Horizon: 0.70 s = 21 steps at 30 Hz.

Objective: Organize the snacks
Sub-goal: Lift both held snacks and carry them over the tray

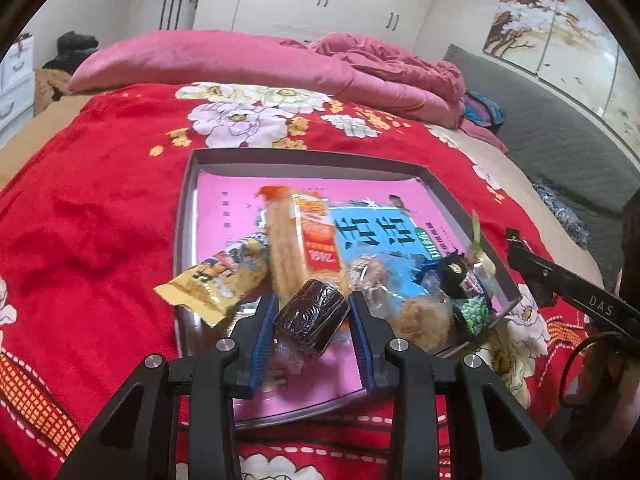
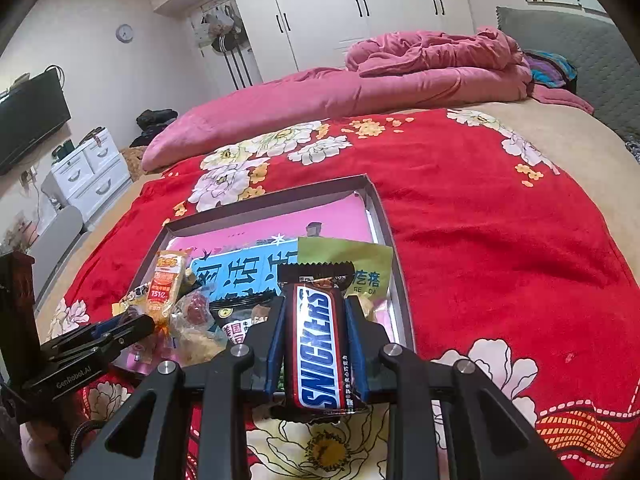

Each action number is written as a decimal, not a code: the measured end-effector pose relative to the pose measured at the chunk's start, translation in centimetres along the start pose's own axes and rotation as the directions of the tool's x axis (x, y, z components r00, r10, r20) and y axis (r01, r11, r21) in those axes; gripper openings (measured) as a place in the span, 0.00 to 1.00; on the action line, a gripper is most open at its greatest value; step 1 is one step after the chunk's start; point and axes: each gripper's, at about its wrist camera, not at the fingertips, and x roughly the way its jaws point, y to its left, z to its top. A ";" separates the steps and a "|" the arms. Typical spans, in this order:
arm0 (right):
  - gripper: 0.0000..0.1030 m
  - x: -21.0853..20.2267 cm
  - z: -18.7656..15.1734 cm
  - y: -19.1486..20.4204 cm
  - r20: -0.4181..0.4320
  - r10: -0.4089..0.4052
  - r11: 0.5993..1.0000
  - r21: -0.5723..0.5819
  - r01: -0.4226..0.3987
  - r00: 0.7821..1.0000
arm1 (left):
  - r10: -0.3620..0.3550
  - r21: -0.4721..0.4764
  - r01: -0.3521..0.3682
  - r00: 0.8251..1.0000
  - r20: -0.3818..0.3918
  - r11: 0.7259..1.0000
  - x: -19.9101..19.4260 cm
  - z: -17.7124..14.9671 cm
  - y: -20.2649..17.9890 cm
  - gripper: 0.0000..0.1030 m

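Red blanket with white, pale-pink and yellow flowers. Grey tray on blanket, lined pink, with a blue printed panel. In tray: yellow packet, orange-and-clear wafer pack, green packet. Dark brown cake in clear wrap between blue pads. Brown, blue, white and red Snickers. Beyond tray, plain pink quilt. White wardrobe, black handles.
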 end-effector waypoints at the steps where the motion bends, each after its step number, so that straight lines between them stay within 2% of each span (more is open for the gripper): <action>1: 0.28 0.0 0.0 0.0 0.001 -0.002 1.000 -0.003 0.002 1.000 | 0.004 -0.008 -0.004 1.000 -0.002 1.000 0.0 0.0 0.2 0.36; 7: 0.28 0.3 0.2 0.0 -0.004 -0.007 1.000 -0.002 0.007 1.000 | 0.012 -0.039 -0.012 1.000 -0.003 0.999 0.1 0.2 1.1 0.36; 21: 0.28 2.8 0.5 1.5 -0.021 0.009 0.999 -0.047 -0.010 1.000 | 0.011 -0.029 -0.012 1.000 -0.006 1.000 0.1 0.1 0.8 0.36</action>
